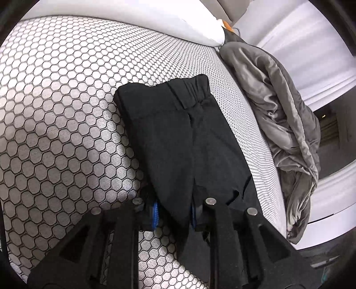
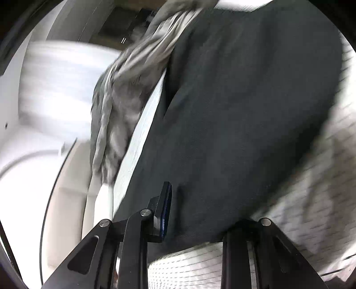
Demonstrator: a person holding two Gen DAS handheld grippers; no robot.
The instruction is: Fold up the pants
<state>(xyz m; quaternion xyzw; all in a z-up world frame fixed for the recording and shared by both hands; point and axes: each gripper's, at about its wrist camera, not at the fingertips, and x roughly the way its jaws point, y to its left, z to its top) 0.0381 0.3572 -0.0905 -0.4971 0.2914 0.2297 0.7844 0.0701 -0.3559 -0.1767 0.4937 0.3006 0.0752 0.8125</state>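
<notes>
The black pants (image 1: 178, 133) lie folded into a narrow stack on the hexagon-patterned bed cover (image 1: 55, 111), waistband at the far end. My left gripper (image 1: 174, 213) straddles the near end of the stack, its blue-padded fingers (image 1: 155, 214) closed on the fabric. In the blurred right wrist view the pants (image 2: 244, 111) fill the middle. My right gripper (image 2: 211, 213) has its jaws wide apart; the left finger (image 2: 164, 211) stands at the pants' edge and the right finger is hidden under the cloth.
A crumpled grey blanket (image 1: 282, 106) lies along the right side of the bed, also in the right wrist view (image 2: 133, 77). A white pillow (image 1: 178, 17) sits at the far end. White furniture (image 1: 329, 66) stands beyond the bed edge.
</notes>
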